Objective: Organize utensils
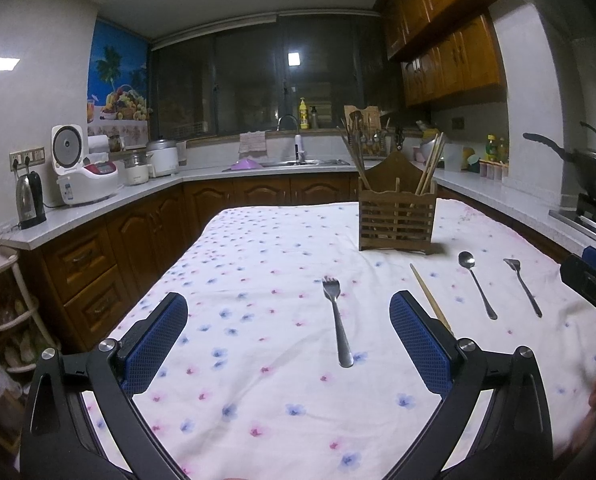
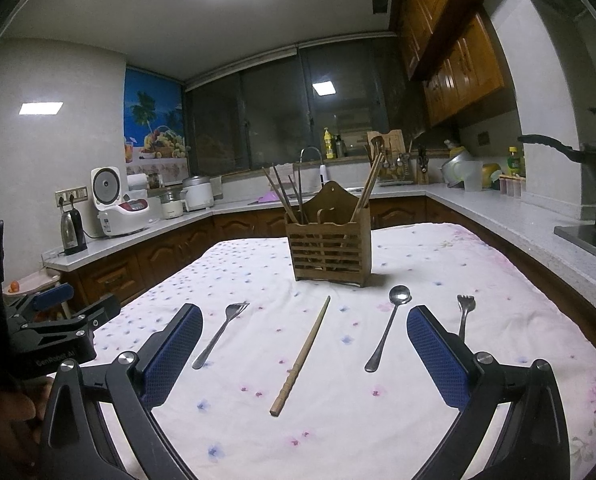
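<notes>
A wooden slatted utensil holder [image 1: 397, 220] [image 2: 330, 246] with several chopsticks in it stands on the floral tablecloth [image 1: 258, 264] [image 2: 378, 420]. In front of it lie a fork [image 1: 337, 320] [image 2: 220, 334], a wooden chopstick [image 1: 430, 298] [image 2: 301, 354], a spoon [image 1: 476, 286] [image 2: 388, 326] and a second fork [image 1: 523, 286] [image 2: 465, 312]. My left gripper [image 1: 288, 316] is open and empty, above the cloth near the first fork. My right gripper [image 2: 304, 332] is open and empty, straddling the chopstick and spoon.
Kitchen counters [image 1: 98, 200] wrap around the table, with a kettle [image 1: 29, 200], rice cookers [image 1: 86, 172] and a sink [image 1: 298, 162]. A wok [image 2: 594, 168] sits on the stove at the right. The left gripper's body [image 2: 46, 332] shows at the left of the right wrist view.
</notes>
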{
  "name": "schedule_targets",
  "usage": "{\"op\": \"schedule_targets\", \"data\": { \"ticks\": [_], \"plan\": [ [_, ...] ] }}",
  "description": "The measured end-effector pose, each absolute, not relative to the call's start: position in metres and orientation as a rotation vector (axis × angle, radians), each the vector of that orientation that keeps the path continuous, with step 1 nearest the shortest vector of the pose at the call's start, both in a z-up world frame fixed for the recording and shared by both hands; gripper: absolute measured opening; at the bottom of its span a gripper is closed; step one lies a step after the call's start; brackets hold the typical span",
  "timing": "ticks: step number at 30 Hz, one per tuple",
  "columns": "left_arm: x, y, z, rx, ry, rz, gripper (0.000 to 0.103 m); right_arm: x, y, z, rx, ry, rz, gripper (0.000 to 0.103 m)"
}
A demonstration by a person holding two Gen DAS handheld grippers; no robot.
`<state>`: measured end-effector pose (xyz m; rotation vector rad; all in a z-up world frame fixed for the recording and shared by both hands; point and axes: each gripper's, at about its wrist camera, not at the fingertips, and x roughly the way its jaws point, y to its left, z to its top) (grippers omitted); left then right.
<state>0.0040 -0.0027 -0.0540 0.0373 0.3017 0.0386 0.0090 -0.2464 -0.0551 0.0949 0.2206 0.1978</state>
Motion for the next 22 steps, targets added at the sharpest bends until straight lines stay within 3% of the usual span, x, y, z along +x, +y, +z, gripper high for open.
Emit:
{"op": "schedule_targets", "data": {
  "ticks": [22],
  "plan": [
    [0.02,0.0,-0.06,0.035,0.347,0.009,0.103,0.025,-0.242,-0.062,0.098,0.268,0.203,0.103]
  ]
}}
